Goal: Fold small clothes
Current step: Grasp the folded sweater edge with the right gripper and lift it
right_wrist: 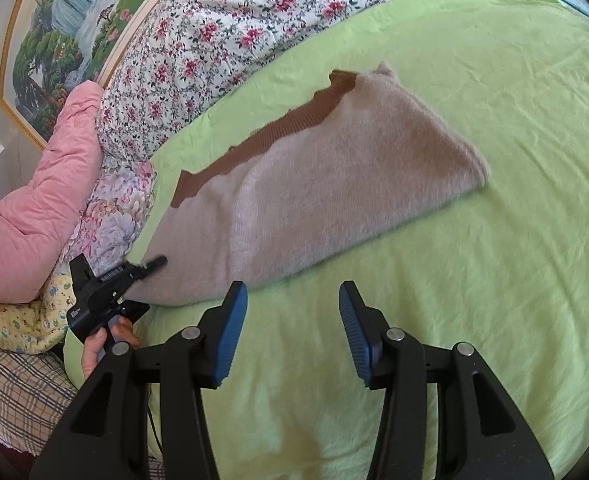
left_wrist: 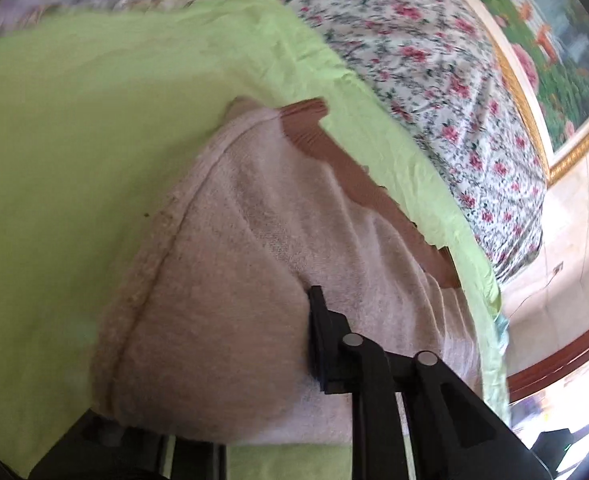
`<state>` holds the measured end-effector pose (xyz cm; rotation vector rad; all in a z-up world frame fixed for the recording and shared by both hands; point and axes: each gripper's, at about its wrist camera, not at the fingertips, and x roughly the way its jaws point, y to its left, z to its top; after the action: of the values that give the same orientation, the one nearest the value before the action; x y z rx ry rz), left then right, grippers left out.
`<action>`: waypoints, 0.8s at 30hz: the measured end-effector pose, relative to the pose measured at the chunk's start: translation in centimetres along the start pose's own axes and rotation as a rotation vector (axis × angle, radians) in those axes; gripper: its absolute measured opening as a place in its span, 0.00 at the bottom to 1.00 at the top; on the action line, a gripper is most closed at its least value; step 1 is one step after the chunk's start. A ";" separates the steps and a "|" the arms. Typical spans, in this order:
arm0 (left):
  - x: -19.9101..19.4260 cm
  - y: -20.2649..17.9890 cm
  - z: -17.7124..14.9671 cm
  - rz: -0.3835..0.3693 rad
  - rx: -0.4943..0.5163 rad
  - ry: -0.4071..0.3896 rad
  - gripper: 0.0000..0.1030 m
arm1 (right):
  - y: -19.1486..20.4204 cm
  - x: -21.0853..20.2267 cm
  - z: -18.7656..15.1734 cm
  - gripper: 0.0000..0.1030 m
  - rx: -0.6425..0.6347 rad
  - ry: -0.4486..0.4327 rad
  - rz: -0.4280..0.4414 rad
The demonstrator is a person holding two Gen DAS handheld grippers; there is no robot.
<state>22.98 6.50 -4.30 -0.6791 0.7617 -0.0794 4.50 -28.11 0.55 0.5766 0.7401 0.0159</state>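
A pale pink knitted garment (right_wrist: 318,184) with a brown ribbed band (right_wrist: 262,140) lies folded on the green sheet (right_wrist: 494,280). My right gripper (right_wrist: 292,320) is open and empty, just in front of the garment's near edge. My left gripper (right_wrist: 150,266) sits at the garment's left end, held by a hand. In the left wrist view the garment (left_wrist: 234,280) fills the middle and drapes over the left gripper (left_wrist: 230,384), whose right finger (left_wrist: 326,340) shows while the left finger is hidden beneath the cloth. The jaws appear spread.
A floral quilt (right_wrist: 222,32) is heaped behind the sheet, also in the left wrist view (left_wrist: 434,60). A pink padded quilt (right_wrist: 42,208) and a checked cloth (right_wrist: 18,396) lie at the left. A framed landscape painting (right_wrist: 66,24) hangs on the wall.
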 end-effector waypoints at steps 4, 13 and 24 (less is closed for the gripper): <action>-1.2 -4.2 0.0 0.001 0.156 -0.037 0.13 | -0.7 -0.2 1.9 0.48 0.010 -0.022 0.017; 1.6 -17.7 -4.8 -0.070 0.568 -0.005 0.12 | -2.6 1.6 9.3 0.48 0.031 -0.023 0.120; 6.0 -19.3 -9.6 0.026 0.680 0.040 0.12 | 4.0 11.3 17.4 0.59 -0.181 0.234 0.197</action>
<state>24.34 -15.66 -1.51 -0.0207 0.7229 -0.3139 24.81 -30.87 5.68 0.4765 0.8960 0.3346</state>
